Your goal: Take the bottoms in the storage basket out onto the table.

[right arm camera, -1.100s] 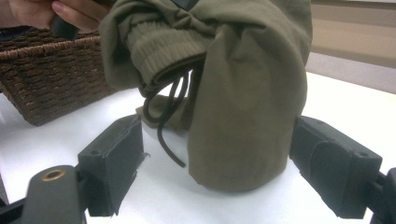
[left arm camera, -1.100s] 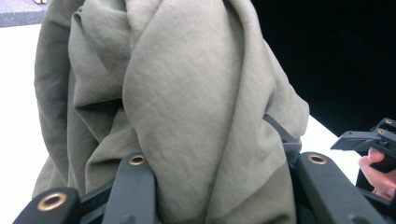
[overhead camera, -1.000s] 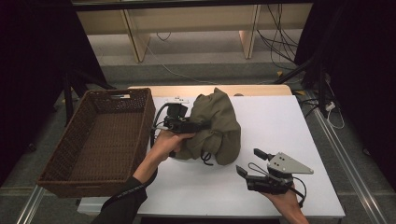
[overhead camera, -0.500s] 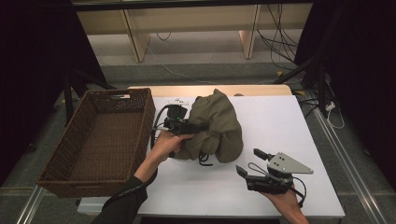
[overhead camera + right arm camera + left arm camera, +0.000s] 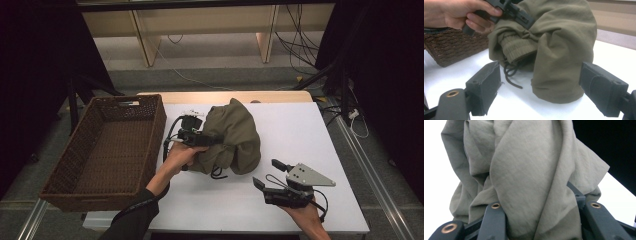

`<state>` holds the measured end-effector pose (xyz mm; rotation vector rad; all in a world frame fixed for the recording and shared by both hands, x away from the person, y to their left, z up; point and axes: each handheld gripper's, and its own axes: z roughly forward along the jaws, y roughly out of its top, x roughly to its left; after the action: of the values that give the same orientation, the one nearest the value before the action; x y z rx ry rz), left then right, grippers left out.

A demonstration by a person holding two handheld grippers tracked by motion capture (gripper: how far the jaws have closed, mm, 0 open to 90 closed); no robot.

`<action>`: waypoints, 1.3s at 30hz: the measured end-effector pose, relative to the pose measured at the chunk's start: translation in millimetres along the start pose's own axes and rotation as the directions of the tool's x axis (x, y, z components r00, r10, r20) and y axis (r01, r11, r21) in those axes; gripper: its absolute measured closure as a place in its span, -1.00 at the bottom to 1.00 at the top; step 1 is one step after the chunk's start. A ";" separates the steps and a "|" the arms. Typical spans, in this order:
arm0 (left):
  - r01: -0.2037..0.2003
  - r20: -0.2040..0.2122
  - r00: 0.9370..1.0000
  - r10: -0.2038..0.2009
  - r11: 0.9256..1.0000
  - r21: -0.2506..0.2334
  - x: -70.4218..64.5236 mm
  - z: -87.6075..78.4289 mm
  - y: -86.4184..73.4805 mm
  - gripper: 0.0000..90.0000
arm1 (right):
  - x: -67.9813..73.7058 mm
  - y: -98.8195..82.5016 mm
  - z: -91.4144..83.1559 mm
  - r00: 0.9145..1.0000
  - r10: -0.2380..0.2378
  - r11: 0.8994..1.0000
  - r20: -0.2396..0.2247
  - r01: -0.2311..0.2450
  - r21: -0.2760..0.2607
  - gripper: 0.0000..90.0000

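left tongs are clamped on a fold of the olive garment, which sits bunched in a mound at the middle of the white tabletop. in the left gripper view the cloth is pinched between the two black jaws and rises above them. the left hand holds that tool at about 9 o'clock of the mound, and its cable loops toward the basket.

right tongs are spread wide with nothing between them, resting low at about 5 o'clock of the garment, apart from it, held by the right hand. in the right gripper view the garment stands between and beyond the parted jaws, with a ribbed cuff and a dark drawstring trailing onto the tabletop.

a brown wicker basket lies at 9 o'clock, overhanging the tabletop's edge, just beside the left hand.
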<state>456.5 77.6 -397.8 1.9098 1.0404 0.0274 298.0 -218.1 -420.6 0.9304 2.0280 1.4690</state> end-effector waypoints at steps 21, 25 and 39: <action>0.009 -0.016 1.000 -0.008 0.998 0.062 8.8 19.8 -13.2 0.12 | 0.3 -0.1 -0.2 1.000 -0.002 1.000 0.000 0.002 0.001 -0.58; -0.001 -0.020 1.000 0.002 0.997 0.080 7.6 26.3 -17.8 0.11 | 0.2 -0.1 -0.1 1.000 -0.004 1.000 0.000 0.004 0.004 -0.58; -0.010 0.002 1.000 0.009 0.991 0.135 3.4 37.9 -24.4 0.01 | 0.5 -0.2 -0.3 1.000 -0.006 1.000 0.000 0.006 0.006 -0.58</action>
<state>458.5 58.0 -438.5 2.0361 1.0549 -0.0399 297.4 -217.9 -420.7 0.9256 2.0343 1.4601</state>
